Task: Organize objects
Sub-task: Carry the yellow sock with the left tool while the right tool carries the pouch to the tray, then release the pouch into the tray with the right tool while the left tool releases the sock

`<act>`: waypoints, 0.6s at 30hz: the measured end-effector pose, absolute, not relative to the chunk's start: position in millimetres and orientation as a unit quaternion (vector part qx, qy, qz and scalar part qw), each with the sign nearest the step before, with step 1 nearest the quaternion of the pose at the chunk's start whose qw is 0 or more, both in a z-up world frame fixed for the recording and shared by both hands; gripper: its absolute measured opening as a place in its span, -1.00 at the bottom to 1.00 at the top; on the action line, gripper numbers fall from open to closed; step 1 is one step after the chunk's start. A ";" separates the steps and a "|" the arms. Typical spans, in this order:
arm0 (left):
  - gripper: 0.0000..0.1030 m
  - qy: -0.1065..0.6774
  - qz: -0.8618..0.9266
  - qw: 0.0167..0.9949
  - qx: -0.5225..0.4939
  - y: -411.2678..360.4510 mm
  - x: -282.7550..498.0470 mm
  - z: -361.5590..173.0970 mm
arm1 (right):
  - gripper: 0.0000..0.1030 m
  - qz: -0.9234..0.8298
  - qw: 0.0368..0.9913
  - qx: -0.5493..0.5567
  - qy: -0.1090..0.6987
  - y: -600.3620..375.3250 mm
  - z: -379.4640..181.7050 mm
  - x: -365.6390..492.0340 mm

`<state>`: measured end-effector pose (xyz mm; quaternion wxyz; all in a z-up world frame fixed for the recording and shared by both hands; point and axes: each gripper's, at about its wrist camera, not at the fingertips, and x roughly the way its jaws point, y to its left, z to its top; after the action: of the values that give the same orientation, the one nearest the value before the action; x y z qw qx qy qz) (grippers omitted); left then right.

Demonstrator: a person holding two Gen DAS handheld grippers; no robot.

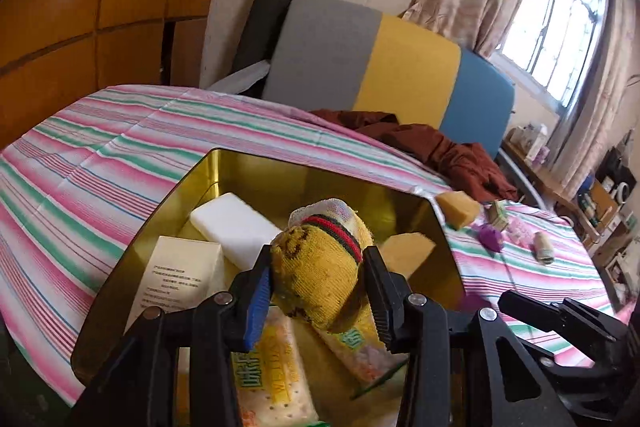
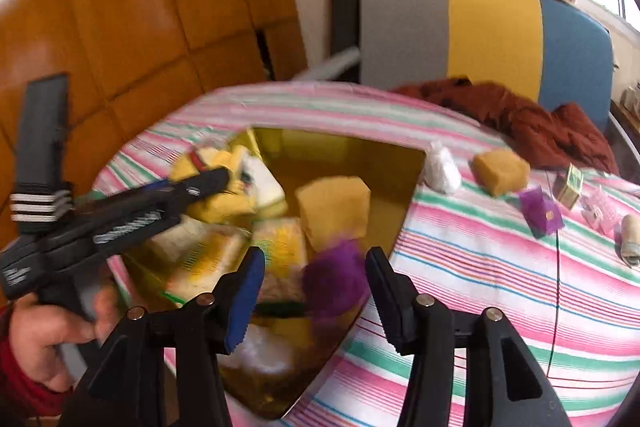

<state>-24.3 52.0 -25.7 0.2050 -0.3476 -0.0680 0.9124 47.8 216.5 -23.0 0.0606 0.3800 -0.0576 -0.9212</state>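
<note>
A gold metal tin [image 1: 256, 167] sits on the striped tablecloth and shows in the right wrist view too [image 2: 352, 151]. My left gripper [image 1: 318, 291] is shut on a rolled yellow sock [image 1: 320, 267] with a red-green band, held over the tin; it also shows in the right wrist view [image 2: 208, 183]. The tin holds a white block [image 1: 232, 227], a cream box [image 1: 180, 275], snack packets [image 1: 276, 375] and a tan sponge [image 2: 334, 211]. My right gripper [image 2: 316, 291] is open above the tin's near corner, with a blurred purple pompom [image 2: 336, 279] between its fingers, not clamped.
On the cloth to the right lie a tan sponge [image 2: 500, 171], a white wad [image 2: 442, 167], a purple object [image 2: 540, 213], a small green box [image 2: 570, 187], a pink item [image 2: 600, 213] and a rolled item [image 2: 632, 239]. A brown garment [image 2: 540, 123] lies by the striped chair back.
</note>
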 end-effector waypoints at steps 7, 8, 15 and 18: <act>-0.14 -0.077 0.912 0.201 -0.349 48.6 -33.4 -29.5 | 0.03 -0.922 0.059 0.363 -0.124 241.4 -24.8 71.4; -0.14 -0.077 0.911 0.201 -0.351 49.6 -35.3 -29.9 | 0.03 -0.921 0.060 0.363 -0.124 242.8 -25.3 73.7; 1.00 -0.097 0.921 0.147 -0.347 41.4 -35.6 -25.1 | 0.03 -0.922 0.056 0.362 -0.129 252.6 -26.7 88.4; 1.00 -0.108 0.931 0.119 -0.328 31.5 -27.1 -17.4 | 0.03 -0.921 0.054 0.361 -0.136 257.8 -28.1 92.0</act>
<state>-27.1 31.5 -17.4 0.1189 -0.3278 -0.1077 0.9310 92.0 257.8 -28.1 0.0536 0.3610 -0.1365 -0.9210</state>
